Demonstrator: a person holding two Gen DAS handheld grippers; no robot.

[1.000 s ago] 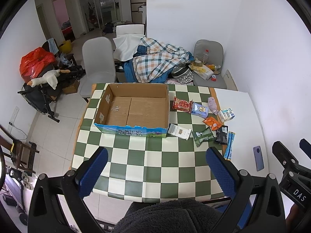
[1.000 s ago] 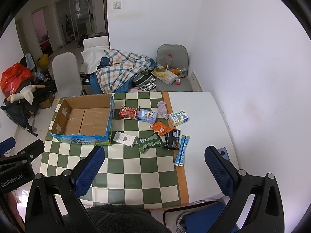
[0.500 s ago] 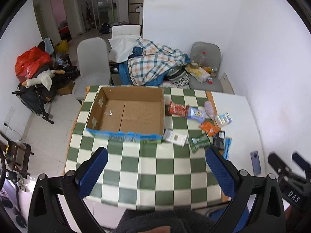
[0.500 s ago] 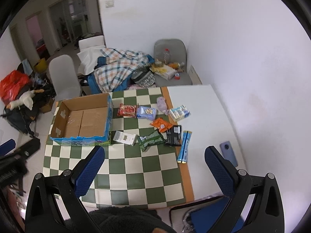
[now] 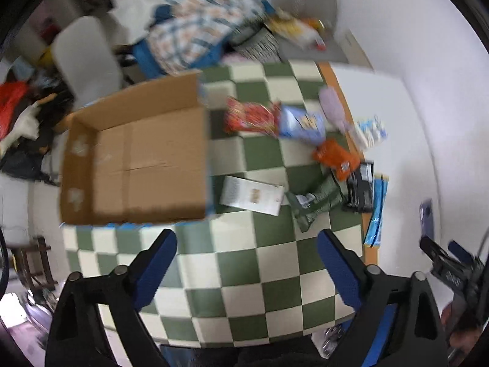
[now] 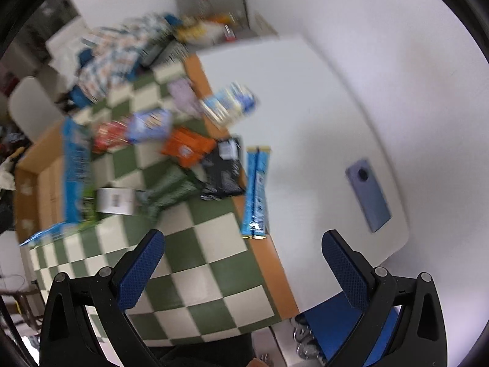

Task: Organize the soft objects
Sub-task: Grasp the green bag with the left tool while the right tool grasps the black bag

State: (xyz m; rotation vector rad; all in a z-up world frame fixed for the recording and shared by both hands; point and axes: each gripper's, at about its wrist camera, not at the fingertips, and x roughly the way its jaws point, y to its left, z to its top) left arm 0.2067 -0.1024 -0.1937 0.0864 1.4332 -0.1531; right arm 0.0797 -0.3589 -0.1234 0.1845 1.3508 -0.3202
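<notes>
An empty cardboard box (image 5: 137, 165) stands on the left of the green-checked tablecloth (image 5: 244, 260). To its right lie several soft packets: a red one (image 5: 250, 117), a blue one (image 5: 302, 125), an orange one (image 5: 334, 157), a green one (image 5: 318, 202), a black one (image 5: 362, 189), a white one (image 5: 252, 195) and a long blue strip pack (image 6: 256, 192). My left gripper (image 5: 246, 263) is open and empty above the cloth's near part. My right gripper (image 6: 243, 267) is open and empty above the cloth's right edge, near the strip pack.
A phone (image 6: 368, 195) lies on the bare white tabletop (image 6: 305, 107) at the right. Chairs with heaped clothes (image 5: 195, 27) stand behind the table. A small white and blue carton (image 6: 227, 105) and a pale purple soft item (image 6: 183, 94) lie at the far side of the packets.
Both grippers have moved down and forward toward the table, so the box and packets look larger and blurred. The right view has swung toward the white tabletop. Both stay open.
</notes>
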